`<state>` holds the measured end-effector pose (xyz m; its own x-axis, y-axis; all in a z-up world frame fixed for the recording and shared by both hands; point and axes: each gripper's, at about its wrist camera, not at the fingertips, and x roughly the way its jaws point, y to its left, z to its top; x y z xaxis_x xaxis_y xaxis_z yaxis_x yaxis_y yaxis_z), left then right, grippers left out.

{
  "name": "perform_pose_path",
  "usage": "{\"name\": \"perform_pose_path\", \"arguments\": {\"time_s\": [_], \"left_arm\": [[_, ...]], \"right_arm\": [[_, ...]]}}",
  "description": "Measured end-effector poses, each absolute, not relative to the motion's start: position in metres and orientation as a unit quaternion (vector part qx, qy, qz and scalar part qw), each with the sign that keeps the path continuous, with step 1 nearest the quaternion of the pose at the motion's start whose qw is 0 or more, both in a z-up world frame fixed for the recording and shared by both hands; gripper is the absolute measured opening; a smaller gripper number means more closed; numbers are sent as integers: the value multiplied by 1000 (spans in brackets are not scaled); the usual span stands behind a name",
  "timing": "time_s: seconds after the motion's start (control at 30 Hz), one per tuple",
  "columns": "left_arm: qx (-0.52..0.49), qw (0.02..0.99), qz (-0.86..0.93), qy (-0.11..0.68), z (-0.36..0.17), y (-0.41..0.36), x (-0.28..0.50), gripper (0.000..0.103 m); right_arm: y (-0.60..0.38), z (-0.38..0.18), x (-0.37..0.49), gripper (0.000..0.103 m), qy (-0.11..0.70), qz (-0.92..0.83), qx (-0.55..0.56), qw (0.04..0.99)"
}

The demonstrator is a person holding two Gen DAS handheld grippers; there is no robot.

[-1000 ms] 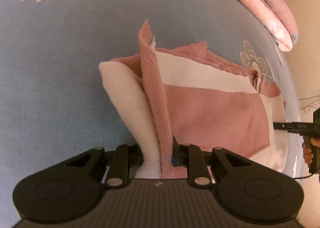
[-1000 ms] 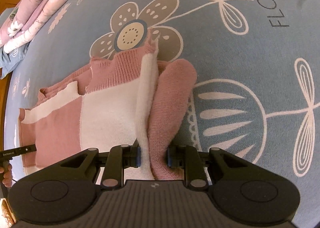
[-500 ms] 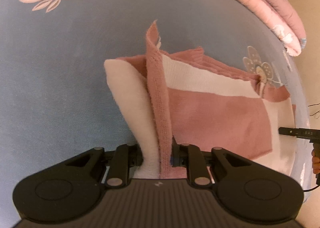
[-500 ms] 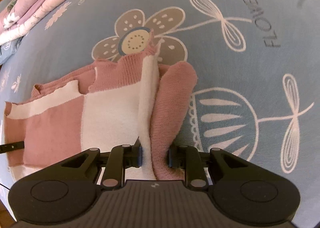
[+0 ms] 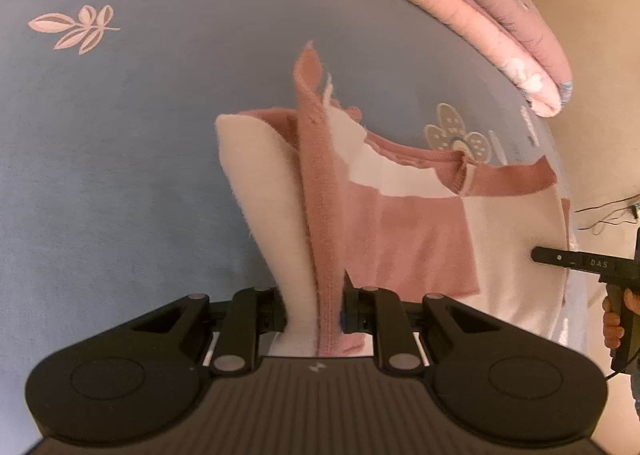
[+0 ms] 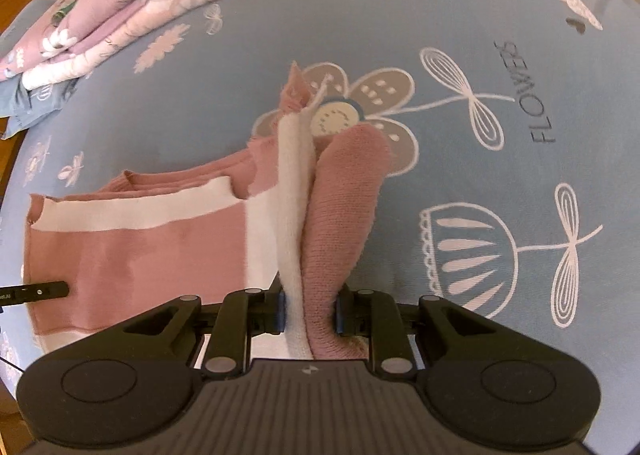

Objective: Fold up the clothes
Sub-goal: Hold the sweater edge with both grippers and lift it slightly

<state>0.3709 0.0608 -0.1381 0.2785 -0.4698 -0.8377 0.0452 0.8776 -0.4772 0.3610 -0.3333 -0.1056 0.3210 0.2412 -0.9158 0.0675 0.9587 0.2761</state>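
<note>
Bedsheet [image 6: 520, 183] reads "FLOWERS"; gripper "DAS"

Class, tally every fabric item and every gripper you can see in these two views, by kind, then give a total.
Pink-and-white knit sweater: 1
Blue floral bedsheet: 1
Folded pink floral quilt: 1
Grippers: 2, left gripper and right gripper, jaws closed on the sweater
Total: 5

You get warm, soft indoor light with no glare. Both fisheye views bow the blue bedsheet [image 5: 120, 159] strongly toward their dark corners. The lifted sweater [image 6: 132, 251] edges look slightly motion-smeared, and the folded quilt [image 6: 168, 11] at the far edge is soft.
</note>
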Motion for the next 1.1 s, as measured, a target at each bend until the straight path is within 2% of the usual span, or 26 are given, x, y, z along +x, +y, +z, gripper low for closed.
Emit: {"name": "perform_pose_path", "arguments": {"time_s": [0.23,0.53,1.1], "left_arm": [[-173,785,-202,560,-106,70,352,17],[-174,803,-191,536,-69,122,308,18],[-287,812,-35,508,-45,320,202,18]], "right_arm": [[-302,-67,360,24,570,79,101,812],[-222,-32,369,24,575,144,57,804],[28,-10,424,24,583,303,-54,752]]}}
